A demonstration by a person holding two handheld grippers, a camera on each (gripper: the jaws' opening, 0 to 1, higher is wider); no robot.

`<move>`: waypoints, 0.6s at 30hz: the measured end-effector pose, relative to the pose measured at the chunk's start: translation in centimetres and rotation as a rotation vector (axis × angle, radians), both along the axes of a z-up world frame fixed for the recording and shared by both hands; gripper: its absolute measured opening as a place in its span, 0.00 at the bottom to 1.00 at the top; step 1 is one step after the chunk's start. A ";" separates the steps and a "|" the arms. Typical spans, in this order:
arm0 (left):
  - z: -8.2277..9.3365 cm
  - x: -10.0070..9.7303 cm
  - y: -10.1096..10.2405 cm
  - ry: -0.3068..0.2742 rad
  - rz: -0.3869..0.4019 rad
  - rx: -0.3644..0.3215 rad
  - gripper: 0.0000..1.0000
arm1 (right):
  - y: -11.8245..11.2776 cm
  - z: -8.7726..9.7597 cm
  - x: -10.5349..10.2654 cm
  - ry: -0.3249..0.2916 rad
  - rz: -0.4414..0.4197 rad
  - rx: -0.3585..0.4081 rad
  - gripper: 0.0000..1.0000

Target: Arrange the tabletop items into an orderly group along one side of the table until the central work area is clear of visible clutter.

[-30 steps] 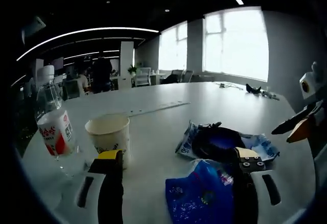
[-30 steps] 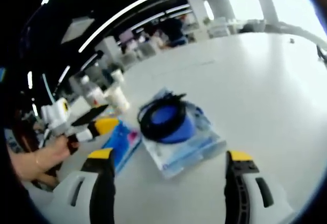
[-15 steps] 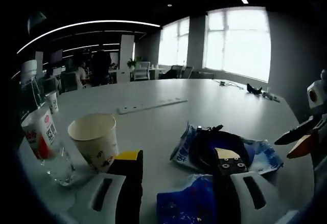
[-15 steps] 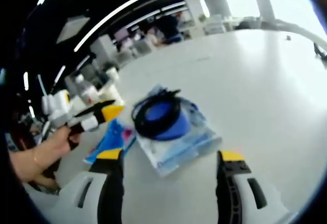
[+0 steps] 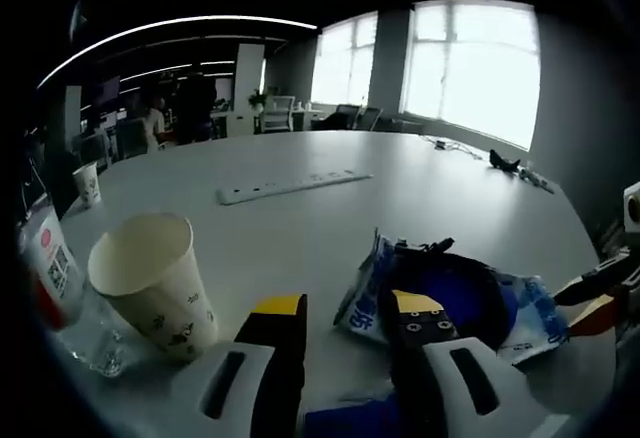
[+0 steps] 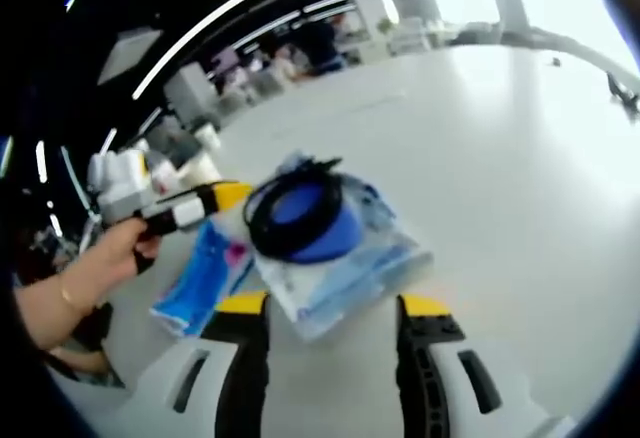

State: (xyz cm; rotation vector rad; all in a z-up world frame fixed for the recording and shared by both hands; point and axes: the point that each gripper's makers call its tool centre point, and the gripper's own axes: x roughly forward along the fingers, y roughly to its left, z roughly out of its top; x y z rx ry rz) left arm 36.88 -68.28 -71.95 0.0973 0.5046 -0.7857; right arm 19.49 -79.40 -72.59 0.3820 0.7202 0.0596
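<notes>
Packet (image 6: 340, 268) edge sits between right fingers (image 6: 415, 308); open table (image 6: 520, 178) beyond.

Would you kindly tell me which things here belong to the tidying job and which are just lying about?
Job:
paper cup
water bottle
blue packet
clear pouch with black cable

Lying about:
power strip
far cup
dark item by window

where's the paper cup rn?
Left gripper view, lower left: the paper cup stands upright on the white table, beside the water bottle at the picture's left edge, left of the left hand-held gripper.
</notes>
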 end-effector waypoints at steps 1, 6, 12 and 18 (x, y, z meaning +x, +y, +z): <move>-0.1 0.1 -0.2 0.002 -0.002 -0.004 0.29 | 0.0 -0.1 0.0 0.004 -0.002 -0.002 0.44; -0.4 0.3 -0.6 0.020 -0.007 -0.008 0.25 | -0.1 -0.5 0.1 0.020 -0.015 0.011 0.37; -1.1 0.6 -1.3 0.060 -0.034 0.020 0.21 | -0.2 -0.7 0.4 0.031 -0.050 0.030 0.33; -1.7 0.5 -1.8 0.085 -0.053 0.076 0.17 | -0.5 -0.9 0.5 0.049 -0.096 0.051 0.27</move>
